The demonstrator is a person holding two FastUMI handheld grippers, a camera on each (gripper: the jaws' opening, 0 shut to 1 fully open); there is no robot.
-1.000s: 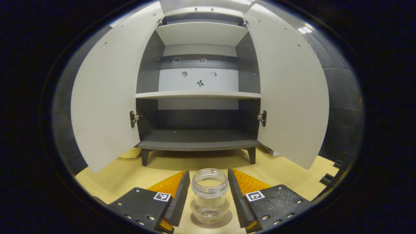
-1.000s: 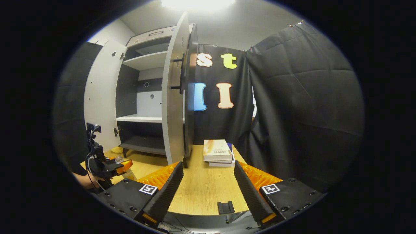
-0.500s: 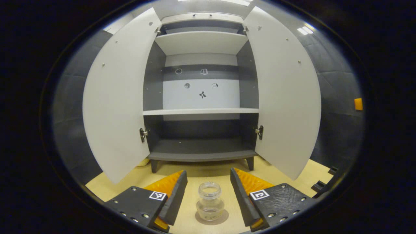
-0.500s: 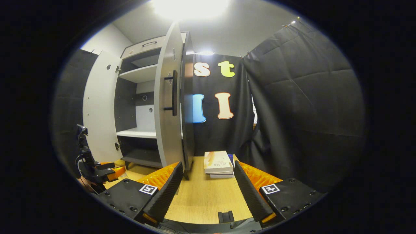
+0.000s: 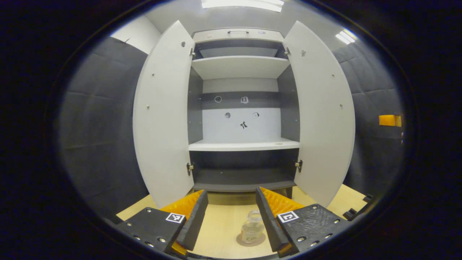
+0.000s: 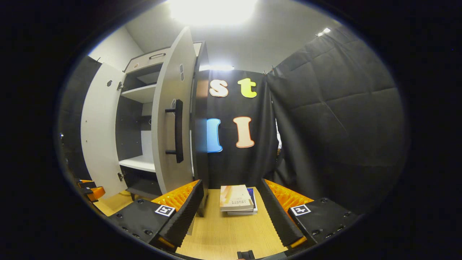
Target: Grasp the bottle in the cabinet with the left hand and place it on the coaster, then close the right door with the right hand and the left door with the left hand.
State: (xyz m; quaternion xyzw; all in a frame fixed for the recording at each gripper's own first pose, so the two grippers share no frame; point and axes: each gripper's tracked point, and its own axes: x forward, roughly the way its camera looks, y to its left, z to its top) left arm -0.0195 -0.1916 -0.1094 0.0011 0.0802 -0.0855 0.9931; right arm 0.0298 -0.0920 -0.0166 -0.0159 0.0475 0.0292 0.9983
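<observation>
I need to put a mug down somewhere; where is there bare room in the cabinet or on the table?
The middle shelf and bottom shelf are bare between the left door and right door. The table is bare before the books. It is crowded by the bottle on its coaster.

Bottle (image 5: 252,231) upright on coaster (image 5: 241,239), claw (image 5: 231,216) spread

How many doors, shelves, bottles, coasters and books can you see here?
Cabinet doors: 2, left door and right door, both open
Shelves: 3, top, middle, bottom
Bottles: 1, bottle
Coasters: 1, coaster
Books: 2, stacked books
Total: 9
</observation>
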